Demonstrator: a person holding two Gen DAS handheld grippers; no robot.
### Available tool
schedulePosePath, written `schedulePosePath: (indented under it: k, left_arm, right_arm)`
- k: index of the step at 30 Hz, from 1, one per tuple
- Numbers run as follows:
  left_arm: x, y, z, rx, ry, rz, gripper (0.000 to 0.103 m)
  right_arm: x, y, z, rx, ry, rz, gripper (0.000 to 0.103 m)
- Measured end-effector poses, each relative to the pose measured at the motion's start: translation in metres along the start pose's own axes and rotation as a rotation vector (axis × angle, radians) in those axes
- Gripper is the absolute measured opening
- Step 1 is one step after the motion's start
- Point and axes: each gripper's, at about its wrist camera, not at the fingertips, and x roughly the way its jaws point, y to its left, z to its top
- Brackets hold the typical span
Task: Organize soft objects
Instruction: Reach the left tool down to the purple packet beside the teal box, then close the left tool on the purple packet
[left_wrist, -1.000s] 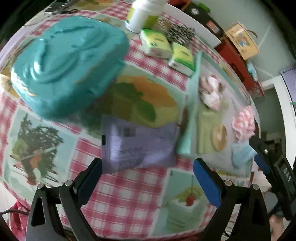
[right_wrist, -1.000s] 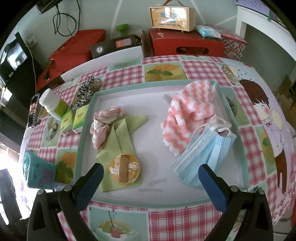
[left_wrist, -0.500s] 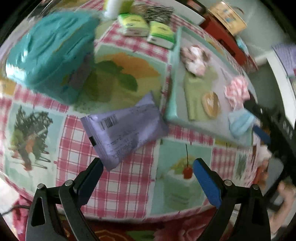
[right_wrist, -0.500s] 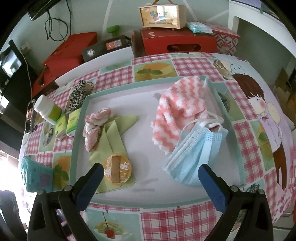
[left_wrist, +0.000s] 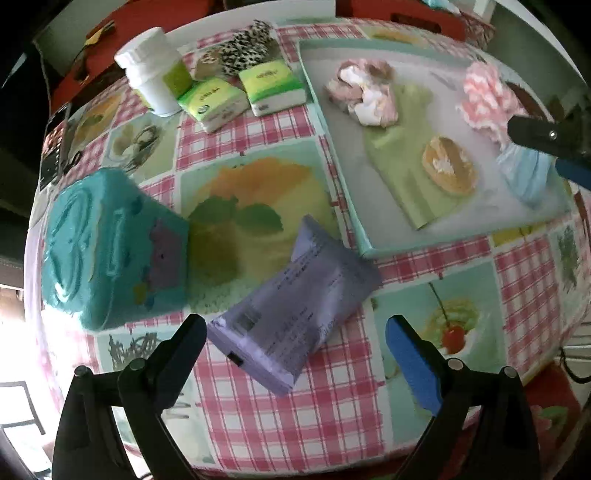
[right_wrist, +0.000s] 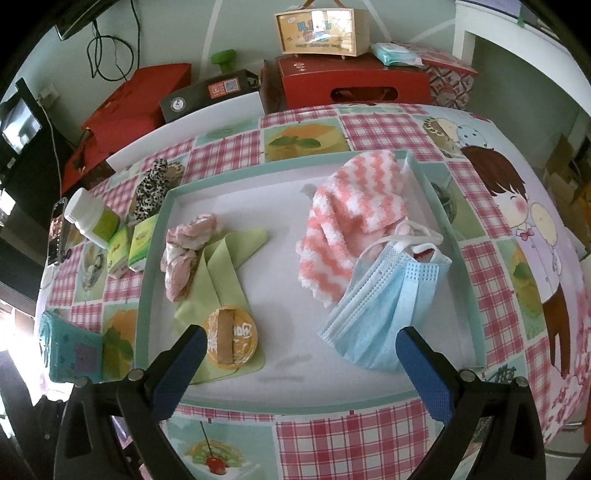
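Tray (right_wrist: 147, 295), pale teal rim, white floor, centre of checked tablecloth (right_wrist: 369, 443): serves, by appearance, as the collecting place for soft goods. Contents, left to right in the right wrist view: pink crumpled cloth (right_wrist: 184, 247); green cloth (right_wrist: 221, 258) with round orange-yellow item (right_wrist: 231, 341) resting on its near end; pink-and-white striped fuzzy cloth (right_wrist: 351, 221) against the far right corner; blue face mask (right_wrist: 384, 306) overlapping that cloth's near edge.

Purple soft packet (left_wrist: 291, 314): outside the tray, just off its near left corner, lying flat and aslant on the tablecloth. Judged the next item to go in.

Left gripper (left_wrist: 295, 343): fingers spread wide, empty, the packet lying between and just beyond them, placed as if for a grasp.

Right gripper (right_wrist: 299, 354): fingers likewise wide apart, empty, over the tray's near edge.

Left wrist view only: the packet, and the right gripper's dark body above the mask. Teal pouch (left_wrist: 110, 247), white bottle (left_wrist: 155, 77), two green tissue packs (left_wrist: 210, 99) and leopard-print item (left_wrist: 240, 48) lie left of the tray, larger here. Right wrist view only: red boxes (right_wrist: 351, 81) beyond the table.
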Motion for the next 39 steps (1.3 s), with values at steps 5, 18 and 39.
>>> schedulePosePath:
  k: [5,18,39]
  left_arm:
    - [0.018,-0.003,0.006,0.001,0.020,0.001,0.095]
    - [0.028,0.023,0.011,0.015,0.002,0.055,0.086]
    - [0.016,0.068,0.005,-0.105,-0.035,-0.126,0.046]
  right_arm:
    - [0.001,0.001,0.000,-0.008,0.002,-0.002,0.103]
    - [0.004,0.004,0.001,-0.028,0.011,-0.012,0.103]
    - [0.012,0.053,-0.002,-0.135,0.030,0.069,0.103]
